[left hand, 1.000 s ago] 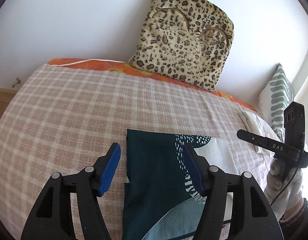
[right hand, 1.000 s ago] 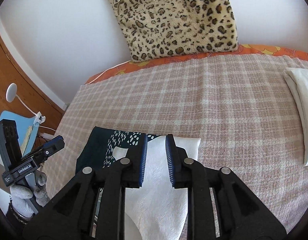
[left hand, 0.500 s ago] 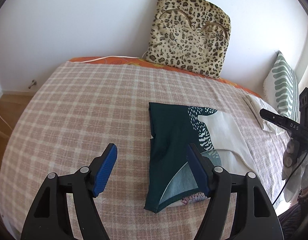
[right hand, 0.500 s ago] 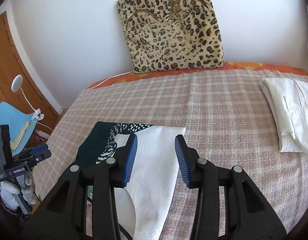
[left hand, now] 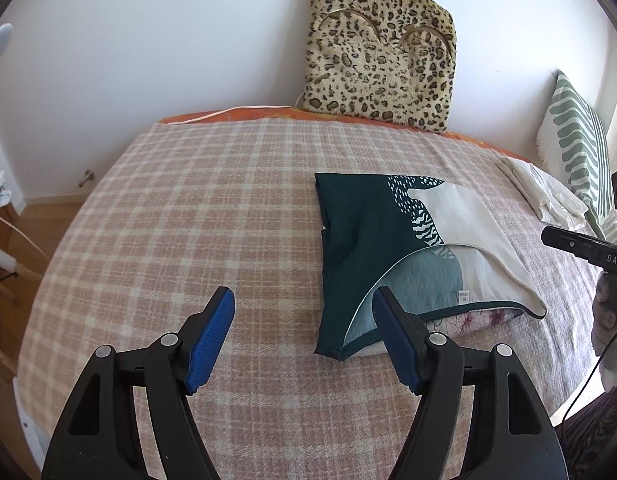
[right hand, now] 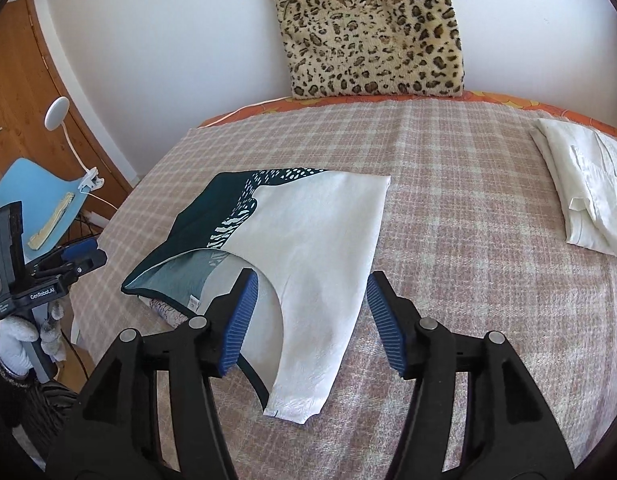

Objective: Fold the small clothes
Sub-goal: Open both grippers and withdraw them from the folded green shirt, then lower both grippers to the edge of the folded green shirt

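Observation:
A small dark green and white patterned top (left hand: pixel 392 240) lies folded on the checked blanket (left hand: pixel 188 216); in the right wrist view the same top (right hand: pixel 304 240) shows mostly its white side. My left gripper (left hand: pixel 302 336) hangs open over the blanket just left of the top's near corner, nothing between its blue pads. My right gripper (right hand: pixel 308 316) hovers above the top's near white strap with its jaws opening, and the pads do not press on the cloth. Each gripper shows at the edge of the other's view, held by a gloved hand (right hand: pixel 12 340).
A leopard-print cushion (left hand: pixel 376 56) leans on the wall at the bed's head. A folded white garment (right hand: pixel 584 192) lies at the right, next to a green-striped pillow (left hand: pixel 576 144). A blue chair (right hand: pixel 40 196) and wooden door stand left of the bed.
Both grippers pulled back from the top toward the bed's near edge. The right gripper's jaws went from nearly shut over the white cloth to wide apart. The top lies folded and free.

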The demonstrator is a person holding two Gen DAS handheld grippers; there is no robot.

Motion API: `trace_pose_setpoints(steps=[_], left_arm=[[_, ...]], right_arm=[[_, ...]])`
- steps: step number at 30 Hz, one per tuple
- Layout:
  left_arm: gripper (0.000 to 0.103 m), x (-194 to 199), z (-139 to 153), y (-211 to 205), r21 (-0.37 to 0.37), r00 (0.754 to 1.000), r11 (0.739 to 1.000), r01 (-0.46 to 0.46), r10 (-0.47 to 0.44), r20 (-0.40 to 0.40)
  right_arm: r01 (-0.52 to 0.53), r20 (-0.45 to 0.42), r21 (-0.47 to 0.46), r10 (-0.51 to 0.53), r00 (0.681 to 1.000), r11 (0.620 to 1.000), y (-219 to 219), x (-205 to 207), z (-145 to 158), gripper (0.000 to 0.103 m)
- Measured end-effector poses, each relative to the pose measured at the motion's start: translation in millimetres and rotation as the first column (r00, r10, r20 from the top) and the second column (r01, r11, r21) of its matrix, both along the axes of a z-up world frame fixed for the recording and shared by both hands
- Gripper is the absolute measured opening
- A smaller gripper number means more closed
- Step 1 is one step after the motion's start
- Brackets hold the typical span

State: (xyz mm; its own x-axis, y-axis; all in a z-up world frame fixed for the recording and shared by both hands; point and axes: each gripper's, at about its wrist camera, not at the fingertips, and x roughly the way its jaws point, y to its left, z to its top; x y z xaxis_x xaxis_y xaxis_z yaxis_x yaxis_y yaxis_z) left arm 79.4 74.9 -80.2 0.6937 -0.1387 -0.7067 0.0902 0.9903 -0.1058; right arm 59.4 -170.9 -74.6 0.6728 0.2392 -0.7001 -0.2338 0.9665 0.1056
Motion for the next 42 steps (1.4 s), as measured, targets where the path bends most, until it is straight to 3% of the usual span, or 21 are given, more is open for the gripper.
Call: trace_pose_setpoints(steps=[11,19,21,24,26,30,35,39,42], left_arm=[[0.071,-13,-12,-9,0.020,0.999,1.000,0.021,-0.020,-0.035],[0.071,-11,-20,-4,-0.028,0.996,0.999,0.024,-0.026,-0.083],[0.071,-12,-21,-2,-0.056,0.996,0.998,0.027,-0.031,-0.087],[0.071,-9,-25,8,-0.179,0.992,0.984,0.017,-0.040,-0.124],[0.071,-6,-30,19,-0.304,0.986,0.953,-0.010,-0.041,-0.160],[0.069,-4,-42,39,-0.507,0.972,0.857,-0.091,-0.034,-0.232],[0.069,-4,-48,46,-0.598,0.965,0.791,-0.128,-0.040,-0.259],[0.069,0,-59,50,-0.687,0.950,0.704,-0.182,-0.054,-0.307],[0.069,6,-62,49,-0.713,0.942,0.671,-0.203,-0.065,-0.329]], right_arm=[[0.045,-0.024,0.045,-0.044,0.999,0.998,-17,4,-7,0.070],[0.050,-0.046,0.051,-0.047,0.998,0.997,-17,12,-13,0.070],[0.046,-0.053,0.054,-0.043,0.998,0.997,-16,14,-14,0.070],[0.044,-0.065,0.064,-0.039,0.997,0.997,-17,18,-16,0.070],[0.047,-0.078,0.085,-0.041,0.996,0.995,-19,21,-18,0.070],[0.079,-0.118,0.164,-0.060,0.991,0.983,-31,31,-21,0.070],[0.103,-0.164,0.252,-0.063,0.985,0.962,-43,39,-26,0.070],[0.133,-0.203,0.299,-0.074,0.976,0.945,-52,46,-34,0.070],[0.150,-0.227,0.320,-0.078,0.971,0.935,-58,52,-39,0.070]])
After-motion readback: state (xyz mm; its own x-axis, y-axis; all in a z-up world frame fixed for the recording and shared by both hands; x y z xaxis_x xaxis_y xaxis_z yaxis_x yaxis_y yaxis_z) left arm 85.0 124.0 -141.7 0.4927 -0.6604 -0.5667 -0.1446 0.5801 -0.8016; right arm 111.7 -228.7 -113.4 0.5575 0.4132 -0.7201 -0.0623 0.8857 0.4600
